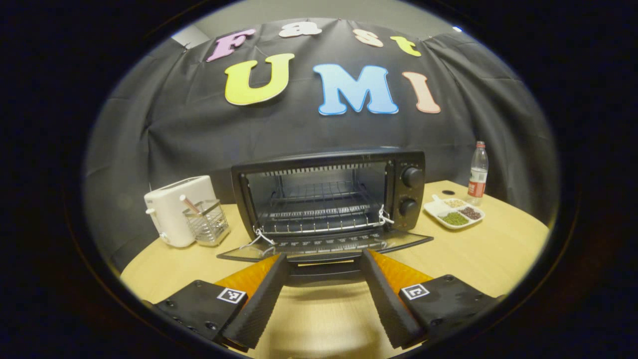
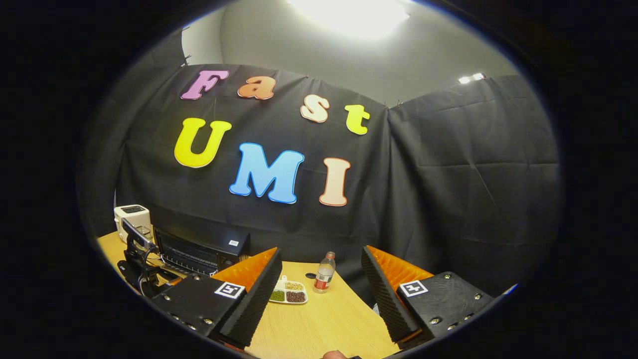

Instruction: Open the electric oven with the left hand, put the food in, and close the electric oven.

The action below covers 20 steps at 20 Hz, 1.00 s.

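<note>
In the left gripper view the black electric oven (image 1: 329,194) stands at the table's middle with its glass door (image 1: 398,241) folded down flat. Its wire rack (image 1: 319,212) holds nothing. My left gripper (image 1: 323,259) is open just in front of the door, and the door's handle (image 1: 324,271) lies between its fingers without being pressed. A white divided dish (image 1: 453,212) of beans and grains sits to the right of the oven. In the right gripper view my right gripper (image 2: 321,255) hangs open above the table with nothing in it. The oven (image 2: 199,252) and the left gripper (image 2: 139,262) are far to its left.
A white toaster (image 1: 174,209) and a wire holder (image 1: 207,222) stand left of the oven. A plastic bottle (image 1: 477,174) stands behind the dish, near the table's (image 1: 498,249) back right edge. In the right gripper view the dish (image 2: 288,295) and the bottle (image 2: 324,273) lie ahead.
</note>
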### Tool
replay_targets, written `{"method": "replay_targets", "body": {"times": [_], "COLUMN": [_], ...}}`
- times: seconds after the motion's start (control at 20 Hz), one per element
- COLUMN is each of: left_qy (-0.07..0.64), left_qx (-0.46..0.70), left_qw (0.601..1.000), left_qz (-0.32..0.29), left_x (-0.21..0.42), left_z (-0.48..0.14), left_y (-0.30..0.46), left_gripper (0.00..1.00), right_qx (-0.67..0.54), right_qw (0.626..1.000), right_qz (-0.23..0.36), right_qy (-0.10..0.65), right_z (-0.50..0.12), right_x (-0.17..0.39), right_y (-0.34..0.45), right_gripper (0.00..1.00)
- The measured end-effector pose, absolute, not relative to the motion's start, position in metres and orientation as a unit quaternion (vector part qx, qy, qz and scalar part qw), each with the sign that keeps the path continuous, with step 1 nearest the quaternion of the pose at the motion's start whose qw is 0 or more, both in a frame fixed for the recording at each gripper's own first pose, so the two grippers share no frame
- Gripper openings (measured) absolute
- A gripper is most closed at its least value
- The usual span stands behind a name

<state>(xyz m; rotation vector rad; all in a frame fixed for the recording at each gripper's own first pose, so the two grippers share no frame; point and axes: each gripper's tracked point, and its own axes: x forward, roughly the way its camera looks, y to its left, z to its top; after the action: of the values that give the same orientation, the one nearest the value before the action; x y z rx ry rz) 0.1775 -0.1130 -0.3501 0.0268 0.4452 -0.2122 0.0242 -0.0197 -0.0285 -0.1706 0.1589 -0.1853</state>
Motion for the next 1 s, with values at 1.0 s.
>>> {"method": "replay_targets", "body": {"times": [1.0], "left_qy": [0.146], "left_qx": [0.005], "left_qw": [0.988], "left_qz": [-0.042], "left_x": [0.068], "left_z": [-0.214], "left_y": [-0.098], "left_gripper": [1.0], "right_qx": [-0.013], "right_qw": [0.994], "right_qz": [0.022], "right_qy": [0.106], "right_z": [-0.067], "right_x": [-0.018], "right_y": [-0.028], "right_gripper": [0.97]}}
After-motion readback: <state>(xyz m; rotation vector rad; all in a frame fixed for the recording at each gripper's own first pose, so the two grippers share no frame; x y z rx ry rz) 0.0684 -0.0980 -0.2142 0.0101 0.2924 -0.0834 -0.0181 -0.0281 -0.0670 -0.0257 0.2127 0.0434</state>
